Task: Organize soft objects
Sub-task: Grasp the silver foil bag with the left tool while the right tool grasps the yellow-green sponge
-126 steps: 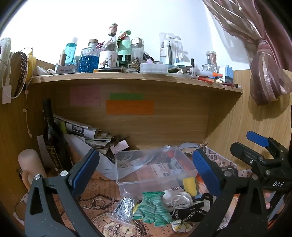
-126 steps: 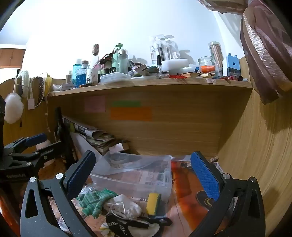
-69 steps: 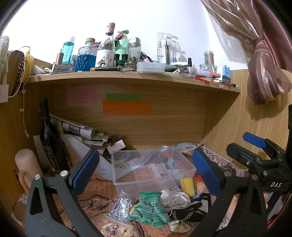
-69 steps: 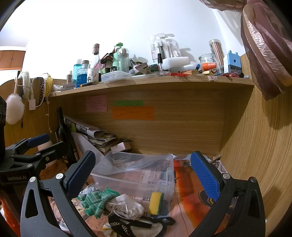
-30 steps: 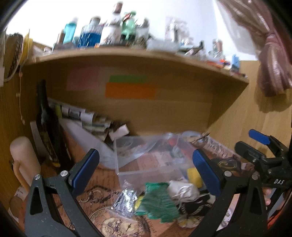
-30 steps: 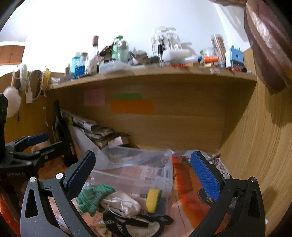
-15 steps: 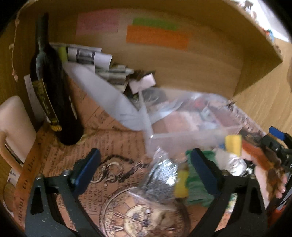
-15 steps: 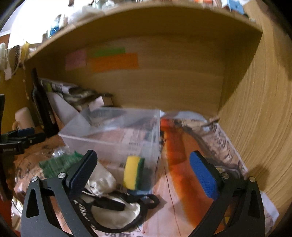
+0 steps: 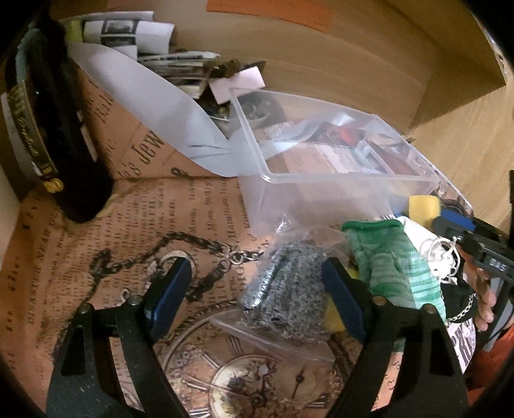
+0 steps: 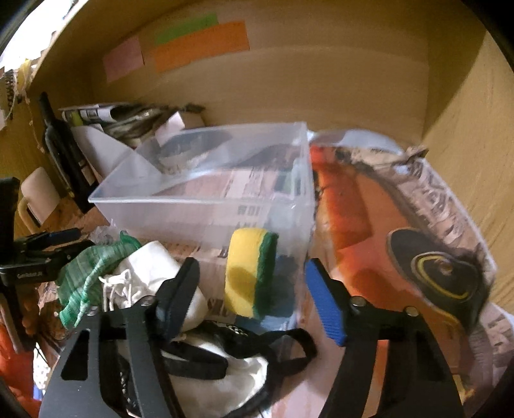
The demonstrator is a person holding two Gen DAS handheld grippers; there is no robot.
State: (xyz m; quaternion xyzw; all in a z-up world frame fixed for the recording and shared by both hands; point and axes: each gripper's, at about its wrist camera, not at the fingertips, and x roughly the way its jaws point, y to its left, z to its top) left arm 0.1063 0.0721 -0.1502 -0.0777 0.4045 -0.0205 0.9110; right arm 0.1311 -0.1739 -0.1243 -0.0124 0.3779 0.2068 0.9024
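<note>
My left gripper (image 9: 253, 289) is open, low over the desk, its jaws either side of a grey scrubber in a clear bag (image 9: 286, 299). A green striped cloth (image 9: 392, 260) lies just right of it. My right gripper (image 10: 252, 289) is open, its jaws either side of a yellow and green sponge (image 10: 247, 270) that leans on the clear plastic box (image 10: 205, 196). A white drawstring pouch (image 10: 144, 273) and a black and white mask (image 10: 225, 357) lie by the sponge. The box (image 9: 321, 173) holds no soft things.
A dark wine bottle (image 9: 41, 128) stands at the left. Rolled newspapers (image 9: 128, 29) and a white sheet (image 9: 154, 103) lie behind the box. The wooden back wall and right side wall (image 10: 465, 128) close the alcove. Printed paper (image 9: 96, 241) covers the desk.
Both grippers have tilted down and moved in close to the pile. The left now straddles the bagged scrubber, the right straddles the sponge. Both jaw gaps look narrower than before.
</note>
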